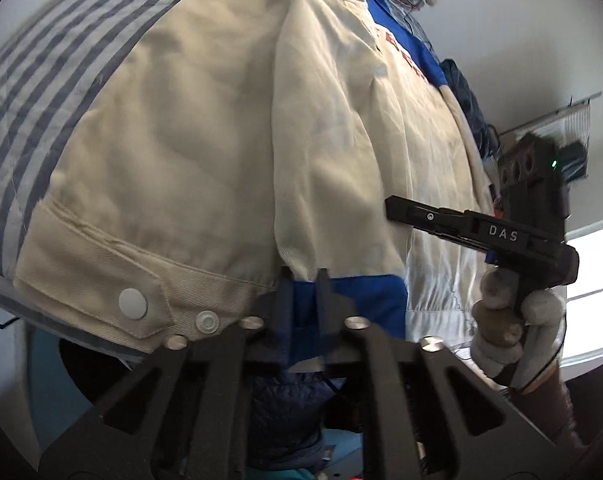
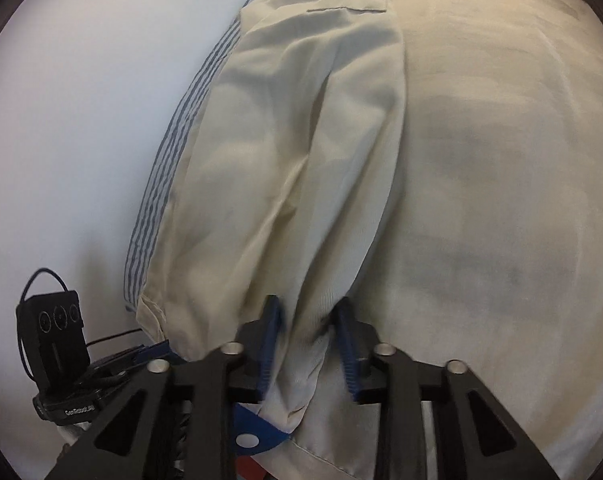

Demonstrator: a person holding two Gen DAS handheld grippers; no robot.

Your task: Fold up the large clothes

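Cream jacket (image 1: pixel 205 152) spread over striped sheet (image 1: pixel 29 92), cuff at sheet's near edge. Left gripper (image 1: pixel 304 280) pinching blue hem panel (image 1: pixel 357 300), seemingly; view blurred. Right gripper (image 2: pixel 307 316) pinching bunched cream sleeve (image 2: pixel 301 184), beside sheet's left edge.

A blue-and-white striped sheet (image 1: pixel 41 92) was seen covering the supporting surface, whose own make could not be told. Directly upon it a cream jacket (image 1: pixel 181 140) was spread, with blue panels and red lettering near its far end. In the right wrist view the striped sheet (image 2: pixel 181 128) was shown only as a narrow band along the jacket's (image 2: pixel 481 200) left edge. A cuff with pale snap buttons (image 1: pixel 132 303) was laid at the sheet's near border.
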